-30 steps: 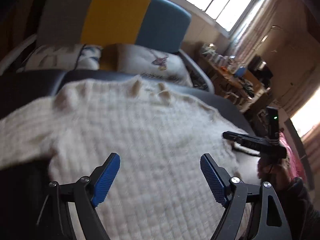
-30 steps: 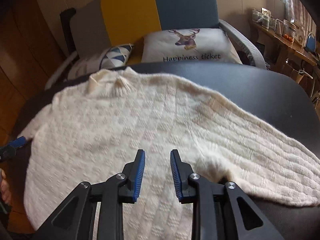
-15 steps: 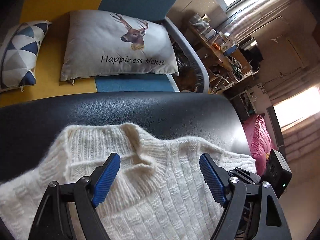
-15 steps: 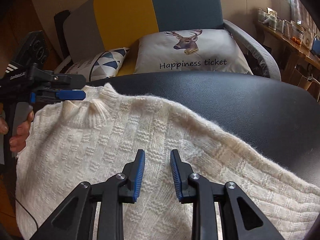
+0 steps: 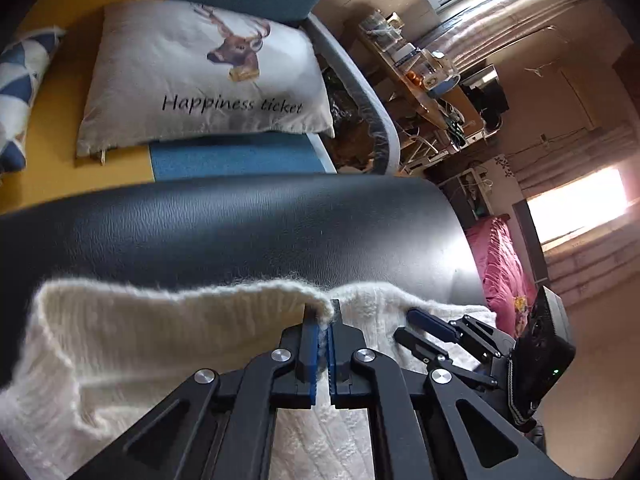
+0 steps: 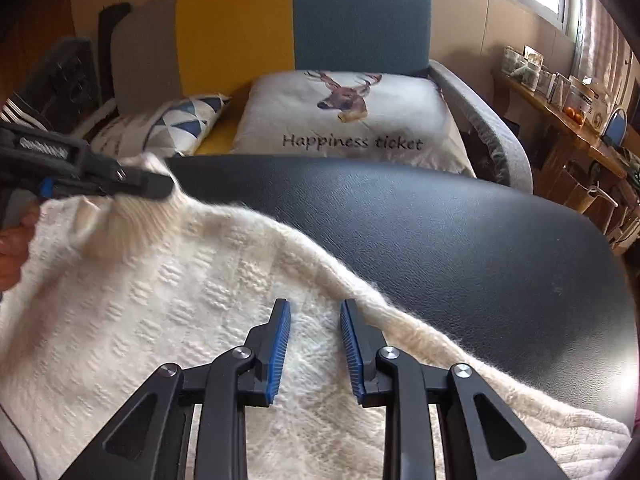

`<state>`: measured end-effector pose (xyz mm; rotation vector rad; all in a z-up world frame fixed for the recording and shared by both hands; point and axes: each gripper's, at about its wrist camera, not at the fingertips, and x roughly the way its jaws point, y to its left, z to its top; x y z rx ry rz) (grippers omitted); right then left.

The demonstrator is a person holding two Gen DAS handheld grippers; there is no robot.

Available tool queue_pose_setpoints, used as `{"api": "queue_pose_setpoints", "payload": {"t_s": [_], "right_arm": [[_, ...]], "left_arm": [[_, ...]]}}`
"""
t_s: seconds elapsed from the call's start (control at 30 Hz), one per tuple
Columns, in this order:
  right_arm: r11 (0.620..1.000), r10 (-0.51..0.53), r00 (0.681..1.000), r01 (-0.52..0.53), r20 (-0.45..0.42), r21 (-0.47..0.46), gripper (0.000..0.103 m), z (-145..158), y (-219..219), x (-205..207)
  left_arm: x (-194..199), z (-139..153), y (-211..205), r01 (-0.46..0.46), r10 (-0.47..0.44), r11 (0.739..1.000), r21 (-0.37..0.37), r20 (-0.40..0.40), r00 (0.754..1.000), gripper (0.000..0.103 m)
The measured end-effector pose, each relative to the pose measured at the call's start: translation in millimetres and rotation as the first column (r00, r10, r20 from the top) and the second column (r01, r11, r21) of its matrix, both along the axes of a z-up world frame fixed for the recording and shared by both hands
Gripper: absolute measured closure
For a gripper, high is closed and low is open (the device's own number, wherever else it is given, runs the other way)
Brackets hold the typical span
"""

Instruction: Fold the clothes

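Observation:
A cream knitted sweater (image 6: 168,300) lies spread on a black leather surface (image 6: 460,240). My left gripper (image 5: 323,320) is shut on the sweater's ribbed collar edge (image 5: 180,320) and lifts it slightly; in the right wrist view it shows at the far left (image 6: 152,184), pinching the collar. My right gripper (image 6: 315,320) is partly open, its blue pads just above the sweater's shoulder near the edge, holding nothing. In the left wrist view the right gripper (image 5: 424,320) shows at the lower right over the knit.
Behind the black surface stands a yellow, teal and grey sofa (image 6: 320,20) with a deer cushion (image 6: 348,112) and a triangle-patterned cushion (image 6: 176,124). A cluttered wooden shelf (image 6: 560,100) runs along the right wall. A pink fabric item (image 5: 500,272) lies at the right.
My left gripper moved onto the collar and closed on it, from wide open. The collar edge is now raised. My right gripper moved slightly forward over the shoulder.

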<state>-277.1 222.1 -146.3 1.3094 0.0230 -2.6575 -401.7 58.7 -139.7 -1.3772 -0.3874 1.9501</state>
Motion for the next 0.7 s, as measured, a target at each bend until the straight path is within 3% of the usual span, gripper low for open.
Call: {"api": "queue_pose_setpoints", "payload": {"t_s": [0.2, 0.4, 0.47, 0.53, 0.67, 0.7], "right_arm": [[0.996, -0.022, 1.000, 0.023, -0.022, 0.083, 0.077, -11.9, -0.1, -1.1], [0.996, -0.020, 0.999, 0.022, -0.024, 0.085, 0.077, -11.7, 0.7, -1.6], [0.996, -0.021, 0.999, 0.023, -0.026, 0.082, 0.077, -11.0, 0.6, -1.1], [0.997, -0.021, 0.999, 0.023, -0.026, 0.075, 0.077, -10.1, 1.2, -0.8], [0.997, -0.014, 1.000, 0.013, 0.014, 0.076, 0.076, -1.6, -0.3, -3.8], [1.000, -0.008, 1.000, 0.008, 0.007, 0.004, 0.076, 7.9, -0.1, -2.6]], "left_arm": [[-20.8, -23.0, 9.6, -0.056, 0.054, 0.992, -0.112, -0.021, 0.998, 0.100], [-19.8, -18.2, -5.3, -0.077, 0.080, 0.995, -0.069, 0.037, 0.996, 0.098], [-13.3, -5.3, -19.8, -0.101, 0.102, 0.994, -0.052, 0.023, 0.995, 0.091], [-4.5, 9.3, -44.2, -0.140, 0.141, 0.990, -0.022, 0.013, 0.990, 0.060], [31.5, 41.8, -100.7, -0.208, 0.203, 0.977, -0.045, -0.093, 0.975, 0.056], [44.1, 46.8, -111.7, -0.211, 0.201, 0.975, -0.068, -0.130, 0.971, 0.055]]}}
